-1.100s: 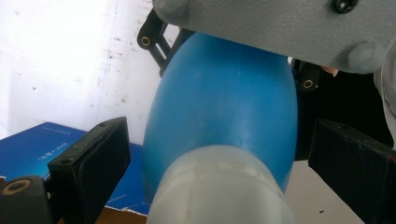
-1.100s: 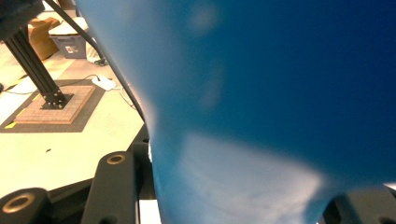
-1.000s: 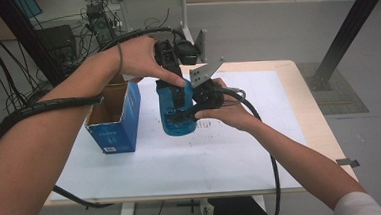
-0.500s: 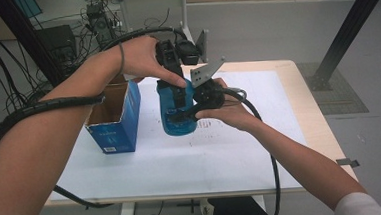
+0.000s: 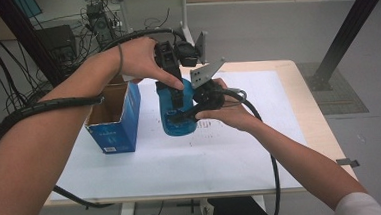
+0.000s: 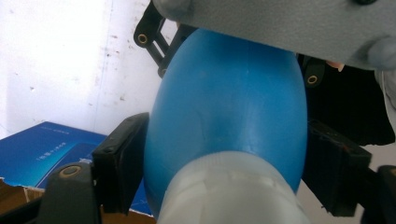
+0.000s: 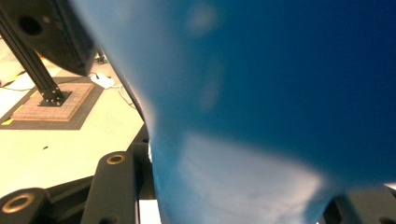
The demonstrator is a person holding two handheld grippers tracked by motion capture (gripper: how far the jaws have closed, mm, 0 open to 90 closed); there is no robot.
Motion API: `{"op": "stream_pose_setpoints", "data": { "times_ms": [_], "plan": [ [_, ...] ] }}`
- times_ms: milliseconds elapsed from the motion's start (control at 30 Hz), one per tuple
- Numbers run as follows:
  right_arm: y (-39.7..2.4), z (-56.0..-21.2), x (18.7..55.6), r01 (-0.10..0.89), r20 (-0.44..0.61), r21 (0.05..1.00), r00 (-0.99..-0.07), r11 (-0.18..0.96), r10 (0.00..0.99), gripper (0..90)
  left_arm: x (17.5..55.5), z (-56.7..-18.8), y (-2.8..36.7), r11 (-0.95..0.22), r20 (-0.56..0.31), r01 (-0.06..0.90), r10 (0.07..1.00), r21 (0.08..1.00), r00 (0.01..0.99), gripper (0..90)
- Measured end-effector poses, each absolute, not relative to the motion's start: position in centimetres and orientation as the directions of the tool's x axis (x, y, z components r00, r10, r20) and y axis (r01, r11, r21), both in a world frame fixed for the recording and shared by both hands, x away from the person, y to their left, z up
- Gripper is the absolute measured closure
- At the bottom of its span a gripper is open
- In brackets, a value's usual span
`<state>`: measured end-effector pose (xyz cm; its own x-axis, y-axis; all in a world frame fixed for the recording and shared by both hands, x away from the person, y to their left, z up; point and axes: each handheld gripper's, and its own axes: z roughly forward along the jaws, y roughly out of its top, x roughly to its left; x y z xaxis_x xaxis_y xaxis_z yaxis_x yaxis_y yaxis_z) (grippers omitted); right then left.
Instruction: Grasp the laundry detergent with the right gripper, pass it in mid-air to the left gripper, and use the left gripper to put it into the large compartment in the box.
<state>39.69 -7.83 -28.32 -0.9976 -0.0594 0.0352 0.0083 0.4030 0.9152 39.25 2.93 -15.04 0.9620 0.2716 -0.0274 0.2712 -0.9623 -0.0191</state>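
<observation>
A blue bottle [image 5: 178, 124] with a pale translucent cap [image 6: 233, 191] stands upright on the white mat, held by both grippers. My left gripper [image 5: 176, 96] comes down from above. Its jaws have just been closing, and its black pads [image 6: 122, 168] now press on the bottle [image 6: 229, 102] just below the cap. My right gripper [image 5: 191, 112] reaches in from the right, shut across the bottle's body. In the right gripper view the bottle [image 7: 280, 93] sits between the jaws of that gripper [image 7: 233, 200].
An open blue cardboard box [image 5: 114, 124] stands just left of the bottle on the white mat [image 5: 241, 154]. The wooden table edge [image 5: 326, 144] runs along the right. Cables trail from both hands; a black frame post [image 5: 344, 28] rises at the back right.
Both hands and the bottle stay where they were. The left gripper's jaws have drawn in around the top of the bottle.
</observation>
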Motion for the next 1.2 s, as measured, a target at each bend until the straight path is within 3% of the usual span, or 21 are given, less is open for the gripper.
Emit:
{"op": "stream_pose_setpoints", "data": {
  "times_ms": [200,1200],
  "plan": [
    [-7.89,-28.27,39.60,-0.002,0.027,0.915,-0.997,0.404,-0.067,44.6,39.22,-15.12,3.00,-0.964,-0.034,0.266,0.267,-0.015,0.963,35.9],
    [-7.88,-28.70,39.65,-0.012,0.016,0.918,-0.998,0.397,-0.067,44.3,39.27,-15.44,2.79,-0.972,-0.023,0.232,0.233,-0.040,0.972,37.2]
  ]
}}
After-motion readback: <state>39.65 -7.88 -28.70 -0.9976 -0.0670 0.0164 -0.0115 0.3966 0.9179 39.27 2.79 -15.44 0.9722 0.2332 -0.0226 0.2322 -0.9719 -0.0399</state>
